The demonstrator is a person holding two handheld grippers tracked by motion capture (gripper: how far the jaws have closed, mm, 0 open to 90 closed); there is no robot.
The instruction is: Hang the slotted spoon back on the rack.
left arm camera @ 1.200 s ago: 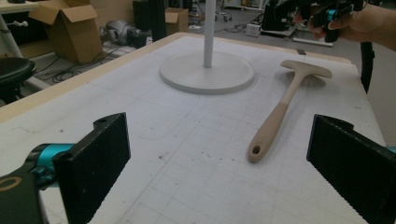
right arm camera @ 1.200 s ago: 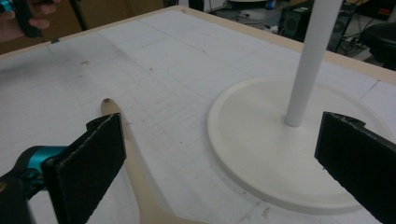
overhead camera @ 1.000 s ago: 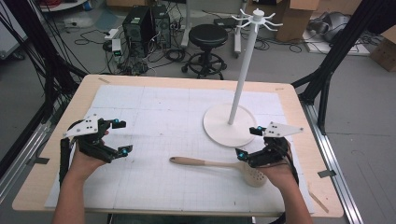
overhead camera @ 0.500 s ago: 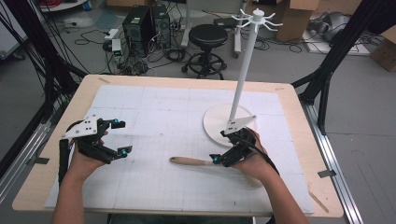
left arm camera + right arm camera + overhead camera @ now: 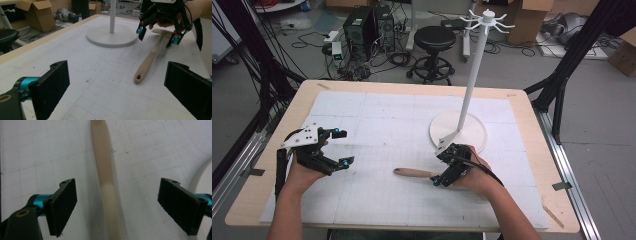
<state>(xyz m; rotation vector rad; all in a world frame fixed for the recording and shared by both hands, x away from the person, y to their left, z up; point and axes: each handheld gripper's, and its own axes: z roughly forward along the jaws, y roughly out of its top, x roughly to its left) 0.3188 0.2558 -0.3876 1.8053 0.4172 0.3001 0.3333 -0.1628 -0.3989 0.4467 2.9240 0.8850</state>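
Matt wood spatula (image 5: 150,60); matt white gridded mat (image 5: 377,125); wood tbl (image 5: 532,115).

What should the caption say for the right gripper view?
Open tongs closing around a wooden spoon handle on the white mat.

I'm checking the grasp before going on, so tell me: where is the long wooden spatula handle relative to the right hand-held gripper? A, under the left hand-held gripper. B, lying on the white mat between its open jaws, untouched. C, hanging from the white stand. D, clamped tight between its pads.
B: in the right gripper view the pale wooden spatula handle lies on the white gridded mat with a gap to each jaw of the right hand-held gripper.
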